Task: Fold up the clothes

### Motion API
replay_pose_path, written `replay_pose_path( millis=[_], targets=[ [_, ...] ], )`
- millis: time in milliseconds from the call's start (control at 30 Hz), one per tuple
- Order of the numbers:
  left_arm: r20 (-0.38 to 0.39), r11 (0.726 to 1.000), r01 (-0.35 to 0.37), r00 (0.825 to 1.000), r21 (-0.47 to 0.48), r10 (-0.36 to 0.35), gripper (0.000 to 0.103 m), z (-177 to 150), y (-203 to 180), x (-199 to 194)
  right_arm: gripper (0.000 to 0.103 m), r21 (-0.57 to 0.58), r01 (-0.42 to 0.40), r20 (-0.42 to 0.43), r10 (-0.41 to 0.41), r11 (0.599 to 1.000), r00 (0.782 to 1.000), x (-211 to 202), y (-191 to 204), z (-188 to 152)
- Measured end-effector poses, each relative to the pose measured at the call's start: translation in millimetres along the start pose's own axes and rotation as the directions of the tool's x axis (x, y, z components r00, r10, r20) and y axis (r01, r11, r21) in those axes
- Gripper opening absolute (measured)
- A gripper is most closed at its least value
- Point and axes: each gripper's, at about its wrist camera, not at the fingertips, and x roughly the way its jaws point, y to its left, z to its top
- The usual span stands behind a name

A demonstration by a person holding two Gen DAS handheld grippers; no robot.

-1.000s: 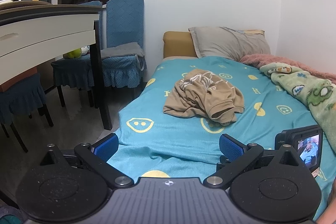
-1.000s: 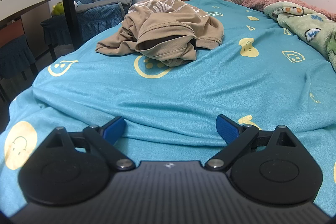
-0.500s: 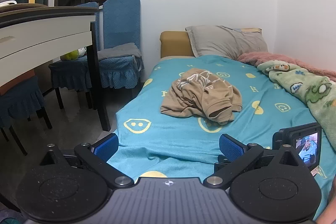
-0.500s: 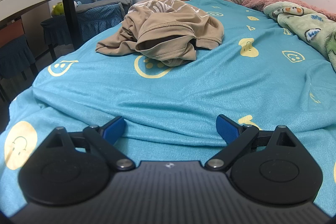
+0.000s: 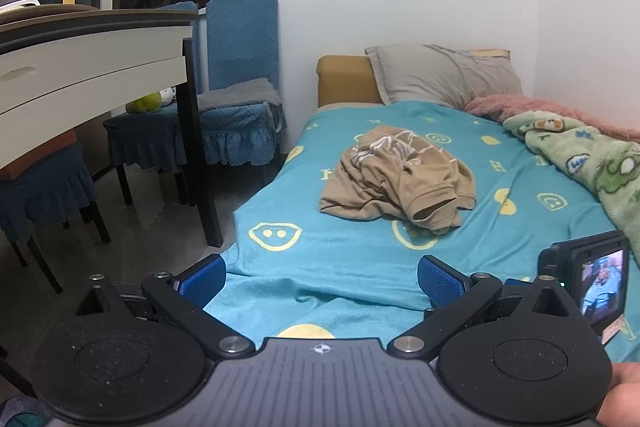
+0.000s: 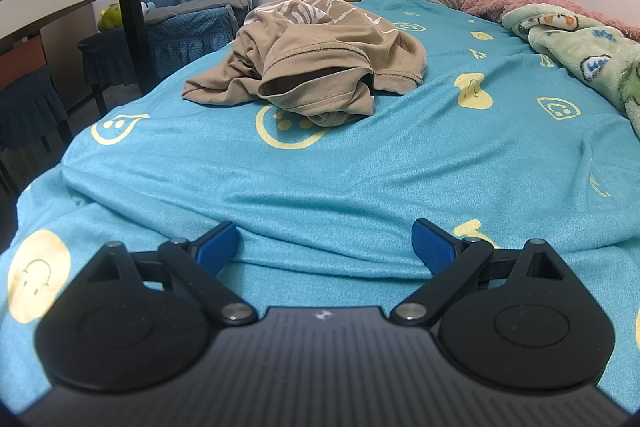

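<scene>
A tan shirt lay crumpled in a loose heap at the middle of the frame, on the turquoise smiley-print bedspread, one hemmed sleeve opening gaping toward the camera. It was not folded: the cloth was bunched, with a white print showing on its upper part.

The left gripper hovered at the bottom of its frame over the near end of the bed, its blue-padded fingers spread wide and holding nothing. The right gripper, low over the bedspread in its own view, was likewise released and empty, well apart from the shirt.

Judging by this, the step in hand was the approach to the heap. The next move would call for both grippers to reach forward, pinch the fabric at two edges and spread it flat before any fold.

No container showed. A grey pillow and a green blanket lay toward the upper right.
</scene>
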Motion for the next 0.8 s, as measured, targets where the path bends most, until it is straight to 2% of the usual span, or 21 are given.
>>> replay_pose_path(
  millis=[233, 267, 433, 500, 600, 800],
  targets=[
    [0.008, 0.999, 0.0, 1.0, -0.032, 0.001, 0.103, 1.2, 6.5, 5.2, 0.097, 0.001, -0.004, -0.001, 0.004, 1.0, 1.0, 1.4, 0.2, 0.0],
    [0.012, 0.999, 0.007, 1.0, -0.044, -0.007, 0.103, 2.0, 8.6, 5.0, 0.103, 0.011, -0.006, 0.0, 0.006, 1.0, 1.0, 0.6, -1.1, 1.8],
    [0.025, 0.992, 0.06, 0.998, -0.107, -0.058, 0.103, 9.6, 18.1, 9.6, 0.103, 0.116, -0.02, 0.017, 0.018, 0.993, 1.0, -11.8, -13.4, 18.4],
    [0.014, 0.989, 0.084, 0.996, -0.124, -0.083, 0.103, 15.5, 17.7, 18.8, 0.103, 0.157, -0.026, 0.024, 0.022, 0.987, 0.999, -16.7, -18.4, 25.0],
    [-0.011, 0.987, 0.111, 0.994, -0.121, -0.113, 0.103, 25.0, 11.8, 37.6, 0.103, 0.19, 0.016, 0.091, -0.034, 0.982, 0.995, -38.4, -33.2, 49.4],
    [-0.085, 0.975, 0.19, 0.976, -0.113, -0.2, 0.1, 38.4, -22.7, 105.5, 0.103, 0.292, -0.015, 0.133, -0.025, 0.956, 0.991, -66.8, -82.2, 69.3]
  ],
)
